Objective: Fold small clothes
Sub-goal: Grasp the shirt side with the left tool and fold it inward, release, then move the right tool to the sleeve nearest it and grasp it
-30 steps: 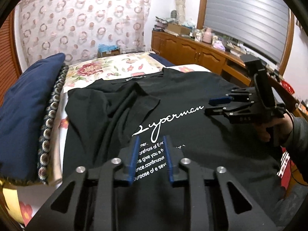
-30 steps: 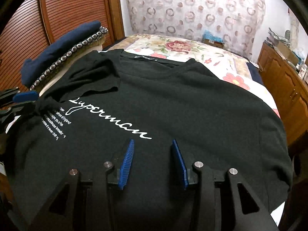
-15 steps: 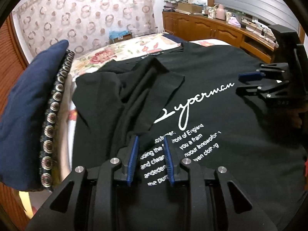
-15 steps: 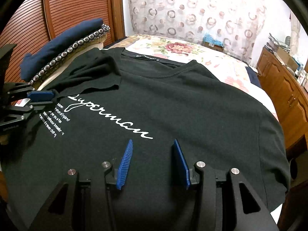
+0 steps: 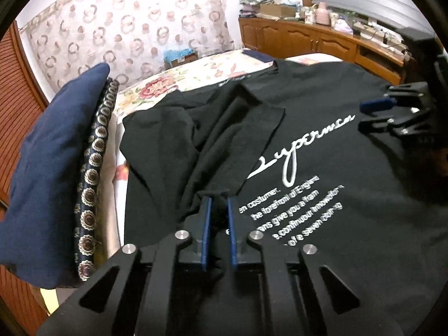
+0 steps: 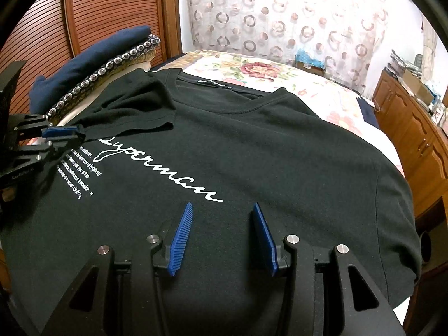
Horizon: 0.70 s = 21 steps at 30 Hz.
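A black T-shirt [image 6: 252,145] with white "Superman" lettering lies face up on the bed; it also shows in the left wrist view [image 5: 322,145]. Its left sleeve [image 5: 240,128] is folded in over the chest. My left gripper [image 5: 217,204] is shut on the edge of that folded sleeve, with black cloth bunched between the blue pads; it shows at the left of the right wrist view [image 6: 63,135]. My right gripper [image 6: 221,210] is open and empty, low over the shirt's lower front; it shows at the right of the left wrist view [image 5: 376,112].
A stack of folded navy cloth [image 5: 53,168] with a patterned trim lies on the bed left of the shirt. The floral bedsheet [image 6: 266,70] extends behind the collar. Wooden cabinets [image 5: 322,42] stand to the right, a slatted wooden door [image 6: 112,8] to the left.
My left gripper's pads have closed from a wide gap onto the folded sleeve's edge. My right gripper has stayed open and nearly still.
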Tool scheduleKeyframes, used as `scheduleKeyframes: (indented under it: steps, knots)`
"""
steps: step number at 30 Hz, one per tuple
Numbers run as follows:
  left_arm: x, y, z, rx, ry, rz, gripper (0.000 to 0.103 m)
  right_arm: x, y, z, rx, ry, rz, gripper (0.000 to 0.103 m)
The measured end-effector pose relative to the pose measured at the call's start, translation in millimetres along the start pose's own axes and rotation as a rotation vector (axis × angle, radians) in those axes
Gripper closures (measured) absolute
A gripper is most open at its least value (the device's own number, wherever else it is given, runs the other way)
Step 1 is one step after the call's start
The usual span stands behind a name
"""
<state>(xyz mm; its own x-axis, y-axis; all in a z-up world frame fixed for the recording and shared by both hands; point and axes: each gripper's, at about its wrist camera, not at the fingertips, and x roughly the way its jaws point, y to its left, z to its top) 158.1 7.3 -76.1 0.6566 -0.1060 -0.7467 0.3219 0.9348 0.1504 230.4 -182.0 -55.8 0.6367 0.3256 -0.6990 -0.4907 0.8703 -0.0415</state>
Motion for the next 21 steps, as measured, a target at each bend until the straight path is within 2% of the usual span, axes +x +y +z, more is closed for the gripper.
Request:
scheduleKeyframes:
  steps: [5,10,13,15,17,18,21]
  knots:
    - [-49,0,8,-0.066,-0.104,-0.111,0.093,0,0,0,0.0,0.0,0.001,0.055]
    - [-74,-12,10,-0.057,-0.142,-0.147,0.092,0,0,0,-0.001,0.0,0.0,0.055]
    - [-75,-18,8,-0.049,-0.131,-0.144,0.075,0,0,0,-0.001,0.0,0.0,0.055]
    - [-73,-17,5,-0.064,-0.133,-0.164,0.053,0,0,0,-0.001,0.0,0.001,0.054]
    - [-71,-17,2,-0.072,-0.133,-0.155,0.041,0,0,0,-0.001,0.0,0.0,0.054]
    - [-69,-16,0,-0.081,-0.128,-0.145,0.036,0,0,0,-0.001,0.0,0.0,0.054]
    - [-62,-7,-6,-0.124,-0.127,-0.143,0.033,0,0,0,0.0,0.0,0.001,0.054]
